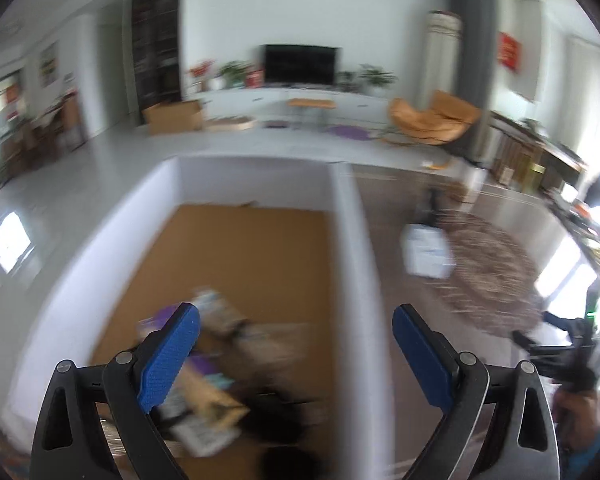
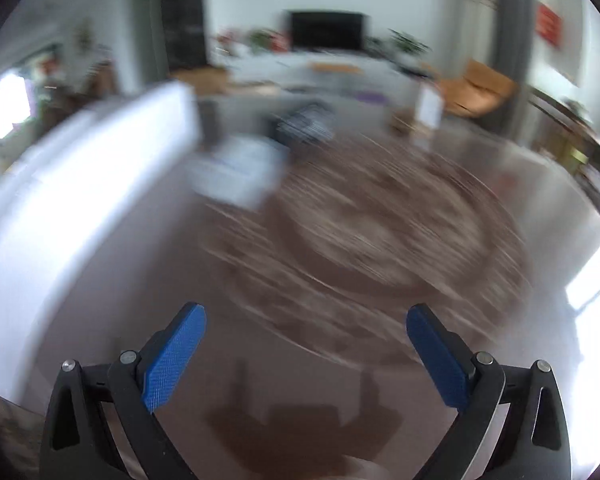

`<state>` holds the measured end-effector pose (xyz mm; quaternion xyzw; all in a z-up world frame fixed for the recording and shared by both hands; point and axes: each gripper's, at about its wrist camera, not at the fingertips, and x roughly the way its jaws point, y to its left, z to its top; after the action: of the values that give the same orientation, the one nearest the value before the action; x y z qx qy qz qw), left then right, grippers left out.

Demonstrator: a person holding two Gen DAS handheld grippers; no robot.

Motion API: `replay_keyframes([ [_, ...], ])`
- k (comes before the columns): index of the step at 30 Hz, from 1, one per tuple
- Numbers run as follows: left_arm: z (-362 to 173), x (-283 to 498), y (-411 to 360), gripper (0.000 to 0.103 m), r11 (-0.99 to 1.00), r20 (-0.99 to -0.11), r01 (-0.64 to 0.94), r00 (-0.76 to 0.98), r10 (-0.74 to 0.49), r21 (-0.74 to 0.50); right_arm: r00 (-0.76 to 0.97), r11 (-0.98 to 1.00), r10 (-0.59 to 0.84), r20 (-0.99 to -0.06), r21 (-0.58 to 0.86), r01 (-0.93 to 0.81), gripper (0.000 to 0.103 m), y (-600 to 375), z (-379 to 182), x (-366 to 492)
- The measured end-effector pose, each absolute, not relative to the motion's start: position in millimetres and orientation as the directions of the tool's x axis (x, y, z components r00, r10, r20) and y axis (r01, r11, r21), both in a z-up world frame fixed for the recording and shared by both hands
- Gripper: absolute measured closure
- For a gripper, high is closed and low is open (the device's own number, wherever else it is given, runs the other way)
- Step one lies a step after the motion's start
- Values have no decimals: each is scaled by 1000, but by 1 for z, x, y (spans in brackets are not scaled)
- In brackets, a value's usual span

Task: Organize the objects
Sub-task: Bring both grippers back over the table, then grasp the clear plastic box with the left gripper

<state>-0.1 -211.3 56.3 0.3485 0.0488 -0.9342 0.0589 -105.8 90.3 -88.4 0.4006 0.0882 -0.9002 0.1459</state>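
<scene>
A white-walled box (image 1: 342, 248) with a brown cardboard floor stands on the dark table. Several blurred packets and a dark item (image 1: 220, 384) lie in its near end. My left gripper (image 1: 296, 320) is open and empty above the box's right wall. A white packet (image 1: 426, 250) lies on the table right of the box; it also shows in the right wrist view (image 2: 240, 172). My right gripper (image 2: 306, 320) is open and empty above the table. It also shows at the right edge of the left wrist view (image 1: 568, 354). Both views are motion-blurred.
A round woven mat (image 2: 384, 228) lies on the table (image 2: 140, 264). A dark striped object (image 2: 304, 124) and a small white box (image 2: 430, 106) sit near the table's far edge. The box wall (image 2: 80, 168) is at the left.
</scene>
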Motion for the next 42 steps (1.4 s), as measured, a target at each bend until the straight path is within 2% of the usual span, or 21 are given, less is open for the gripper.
replay_keyframes([
  [3, 63, -11, -161, 5, -998, -650, 14, -759, 31, -64, -659, -972, -112, -744, -56, 228, 2, 140, -96, -105],
  [5, 62, -23, -123, 5, -995, -659, -72, -745, 101, -71, -655, -988, -101, -749, -3, 156, 2, 160, -96, -107],
  [9, 44, -44, -75, 4, -986, -712, -143, -684, 157, -80, -646, -993, -106, -756, 51, 103, 2, 176, -100, -112],
  [13, 6, -74, -50, 4, -989, -775, -122, -616, 143, -86, -647, -989, -111, -755, 22, 145, 2, 159, -95, -111],
  [17, -20, -101, -42, 4, -997, -805, -68, -588, 73, -41, -627, -983, -119, -770, 4, 182, 2, 150, -98, -114],
  [21, -25, -128, -48, 4, -1000, -799, -13, -601, 26, -22, -608, -983, -137, -782, 29, 184, 2, 152, -102, -117],
  [27, -31, -182, -66, 4, -997, -784, 53, -620, 16, -63, -591, -979, -152, -793, 40, 199, 2, 150, -104, -118],
  [32, -43, -206, -67, 4, -995, -782, 25, -621, 60, -96, -582, -977, -160, -797, 45, 208, 2, 149, -106, -119],
  [42, -84, -248, -56, 4, -1000, -834, -10, -551, 27, -26, -578, -976, -168, -799, 51, 213, 2, 149, -106, -120],
])
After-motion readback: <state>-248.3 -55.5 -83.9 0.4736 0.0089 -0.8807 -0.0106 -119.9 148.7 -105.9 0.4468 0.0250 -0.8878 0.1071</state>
